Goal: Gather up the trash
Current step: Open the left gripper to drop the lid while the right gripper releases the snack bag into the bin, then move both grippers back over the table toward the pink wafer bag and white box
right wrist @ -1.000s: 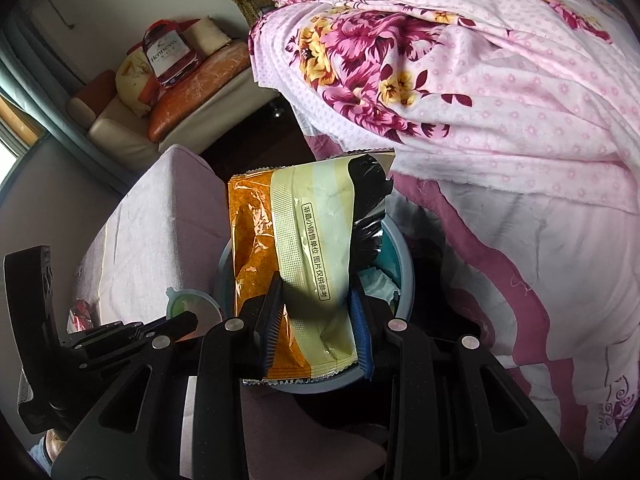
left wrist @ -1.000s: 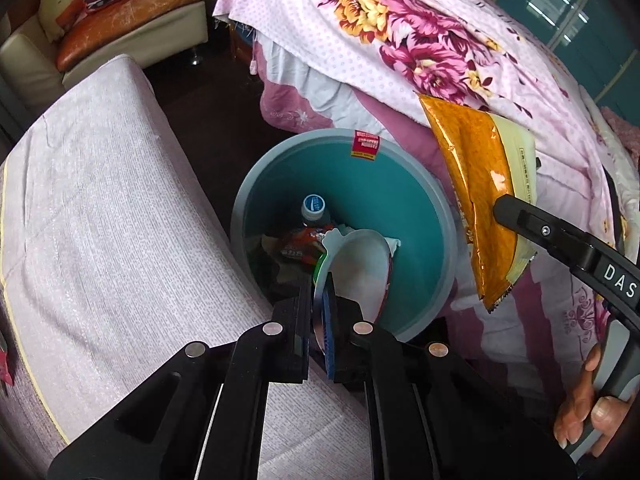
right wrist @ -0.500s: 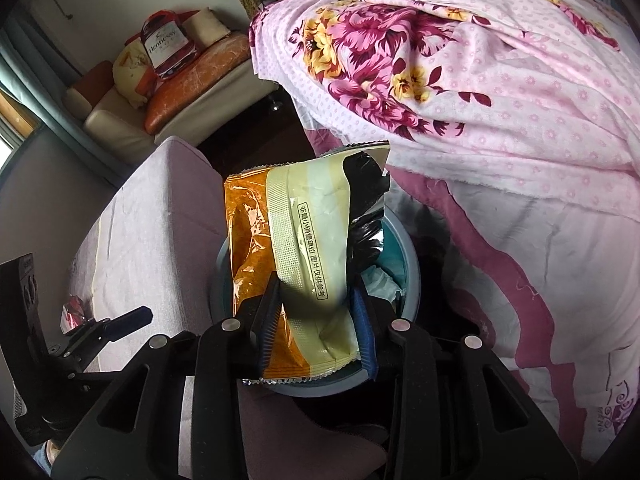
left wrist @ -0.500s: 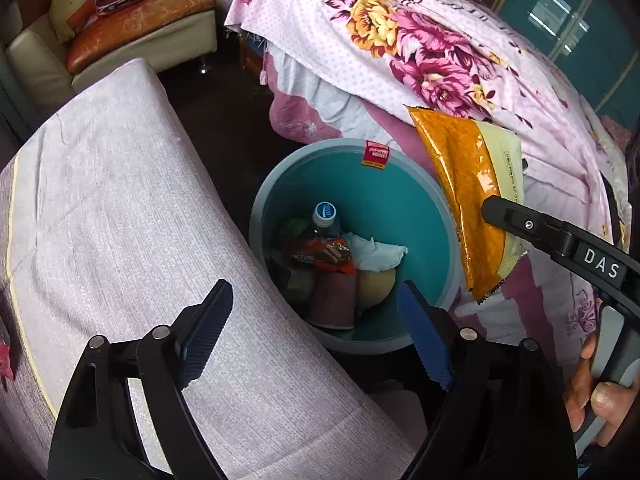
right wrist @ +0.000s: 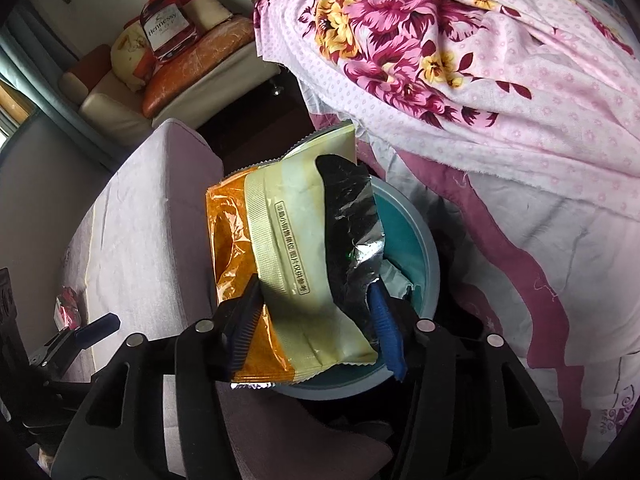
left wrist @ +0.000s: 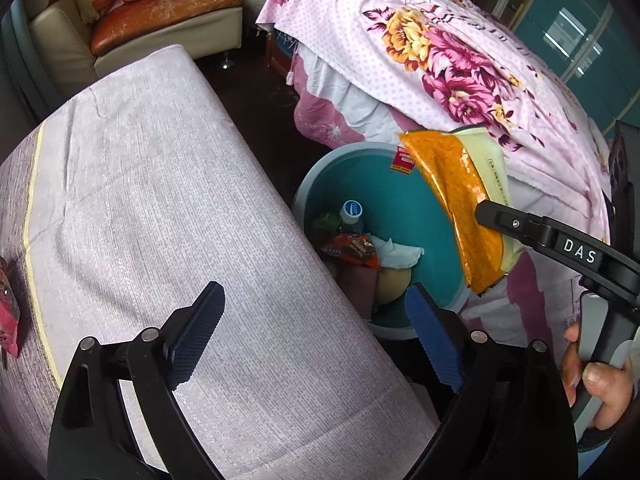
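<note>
We lose the lower part of the bin (left wrist: 404,216) behind the left tool (left wrist: 312,300) and the edge of the cloth-covered desk (left wrist: 160,200). In the right wrist view most of its inside sits behind the snack bag (right wrist: 288,264), with only a strip of rim (right wrist: 430,256) showing. The trash inside the bin is a jumble. We make out a capped bottle (left wrist: 352,210), a brown-orange wrapper (left wrist: 352,248) and a white tissue (left wrist: 400,254); the rest is too dark to name. A red packet (left wrist: 8,320) lies on the desk well apart from the bin, cut off by the frame edge. The hand (left wrist: 592,384) on the right tool's handle is partly cut off too.

The snack bag (left wrist: 460,208) hangs over the bin's rim on the bed (left wrist: 440,60) side. Its long axis runs slanted, with the torn foil mouth up and away from the bin and the sealed serrated end down by the tool.

The right tool (right wrist: 314,292) has its jaws about half apart. They have just been opening, with the bag between them and a pad against each side edge. How firmly the blue pad presses we cannot tell. The left tool is spread wide with nothing between its jaws, hovering over the desk edge just beside the bin.
</note>
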Demonstrator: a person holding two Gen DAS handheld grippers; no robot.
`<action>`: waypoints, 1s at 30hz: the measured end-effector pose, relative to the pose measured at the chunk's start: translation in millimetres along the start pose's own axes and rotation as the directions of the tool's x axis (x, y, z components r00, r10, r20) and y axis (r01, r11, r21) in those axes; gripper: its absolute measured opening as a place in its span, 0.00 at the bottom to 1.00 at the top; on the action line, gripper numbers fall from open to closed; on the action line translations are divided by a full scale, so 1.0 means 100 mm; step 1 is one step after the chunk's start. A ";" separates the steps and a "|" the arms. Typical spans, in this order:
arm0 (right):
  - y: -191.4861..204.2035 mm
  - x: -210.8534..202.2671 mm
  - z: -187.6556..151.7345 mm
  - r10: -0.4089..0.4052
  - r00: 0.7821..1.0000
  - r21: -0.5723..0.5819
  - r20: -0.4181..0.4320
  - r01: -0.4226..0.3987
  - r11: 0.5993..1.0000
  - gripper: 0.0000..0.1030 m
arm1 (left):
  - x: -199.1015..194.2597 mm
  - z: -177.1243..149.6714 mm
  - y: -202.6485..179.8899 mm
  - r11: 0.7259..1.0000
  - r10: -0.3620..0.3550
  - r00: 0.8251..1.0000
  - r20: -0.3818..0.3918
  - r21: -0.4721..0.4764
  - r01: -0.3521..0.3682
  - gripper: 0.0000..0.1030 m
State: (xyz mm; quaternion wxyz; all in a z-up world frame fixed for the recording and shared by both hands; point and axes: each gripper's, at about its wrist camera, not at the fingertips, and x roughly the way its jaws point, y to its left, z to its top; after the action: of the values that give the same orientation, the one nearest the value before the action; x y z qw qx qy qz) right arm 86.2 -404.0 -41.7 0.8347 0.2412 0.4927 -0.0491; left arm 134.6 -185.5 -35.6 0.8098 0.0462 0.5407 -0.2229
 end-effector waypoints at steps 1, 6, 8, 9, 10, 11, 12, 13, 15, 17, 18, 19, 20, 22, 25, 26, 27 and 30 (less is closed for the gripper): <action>0.01 0.00 0.00 0.000 1.000 0.001 -0.001 0.000 1.000 0.59 | 0.00 -0.01 0.02 1.000 -0.001 1.000 -0.001 -0.005 0.001 0.89; 0.08 0.00 -0.02 -0.016 1.000 0.005 -0.010 0.016 1.000 0.71 | -0.02 -0.05 0.12 1.000 -0.007 1.000 -0.004 -0.027 0.007 0.89; 0.12 -0.01 -0.02 -0.023 1.000 0.002 -0.012 0.023 1.000 0.74 | -0.03 -0.07 0.17 0.999 -0.011 1.000 -0.004 -0.039 0.011 0.89; 0.14 -0.02 -0.02 -0.025 1.000 0.000 -0.012 0.025 1.000 0.75 | -0.04 -0.07 0.19 0.999 -0.013 1.000 -0.004 -0.043 0.013 0.89; 0.16 -0.03 -0.03 -0.027 1.000 -0.007 -0.014 0.027 1.000 0.75 | -0.05 -0.08 0.21 0.999 -0.015 1.000 -0.003 -0.049 0.015 0.89; 0.19 -0.04 -0.03 -0.030 0.999 -0.012 -0.015 0.030 0.999 0.75 | -0.06 -0.09 0.23 0.998 -0.017 1.000 -0.002 -0.054 0.017 0.89; 0.22 -0.05 -0.04 -0.032 0.999 -0.018 -0.017 0.032 0.999 0.75 | -0.07 -0.10 0.24 0.998 -0.018 1.000 0.000 -0.060 0.018 0.89; 0.23 -0.05 -0.02 -0.033 0.999 -0.021 -0.018 0.033 0.999 0.76 | -0.09 -0.11 0.26 0.998 -0.019 1.000 0.002 -0.065 0.019 0.89; 0.30 -0.08 -0.03 -0.037 0.999 -0.033 -0.019 0.037 0.999 0.76 | -0.13 -0.14 0.30 0.997 -0.022 1.000 0.007 -0.074 0.022 0.89; 0.37 -0.11 -0.05 -0.042 0.999 -0.045 -0.021 0.041 0.998 0.76 | -0.17 -0.16 0.36 0.996 -0.023 1.000 0.014 -0.084 0.024 0.89; 0.41 -0.12 -0.05 -0.046 0.999 -0.051 -0.024 0.045 0.998 0.78 | -0.20 -0.18 0.39 0.996 -0.023 1.000 0.019 -0.091 0.024 0.89; 0.44 -0.12 -0.05 -0.049 0.999 -0.054 -0.025 0.047 0.997 0.82 | -0.23 -0.20 0.42 0.995 -0.023 0.999 0.022 -0.096 0.025 0.89; 0.48 -0.14 -0.05 -0.052 0.998 -0.062 -0.025 0.051 0.997 0.82 | -0.25 -0.21 0.46 0.994 -0.024 0.999 0.026 -0.104 0.026 0.89; 0.56 -0.16 -0.07 -0.053 0.998 -0.075 -0.025 0.051 0.996 0.82 | -0.30 -0.24 0.53 0.993 -0.024 0.999 0.032 -0.119 0.028 0.90; 0.70 -0.18 -0.10 -0.053 0.998 -0.096 -0.027 0.050 0.994 0.82 | -0.39 -0.30 0.67 0.989 -0.023 0.999 0.044 -0.145 0.029 0.90; 0.76 -0.18 -0.10 -0.052 0.998 -0.105 -0.028 0.049 0.993 0.82 | -0.43 -0.32 0.72 0.988 -0.021 0.999 0.049 -0.155 0.029 0.90; 0.82 -0.19 -0.11 -0.050 0.998 -0.115 -0.029 0.046 0.992 0.82 | -0.46 -0.35 0.78 0.986 -0.019 0.998 0.053 -0.165 0.028 0.90; 0.99 -0.21 -0.14 -0.046 0.998 -0.143 -0.031 0.041 0.989 0.82 | -0.54 -0.41 0.91 0.980 -0.014 0.998 0.066 -0.196 0.027 0.90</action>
State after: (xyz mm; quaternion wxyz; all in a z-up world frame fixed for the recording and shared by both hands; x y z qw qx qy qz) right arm 95.8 -314.2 5.3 0.8400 0.1712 0.5141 -0.0278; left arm 120.1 -74.2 -18.8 0.8249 -0.0466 0.5344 -0.1782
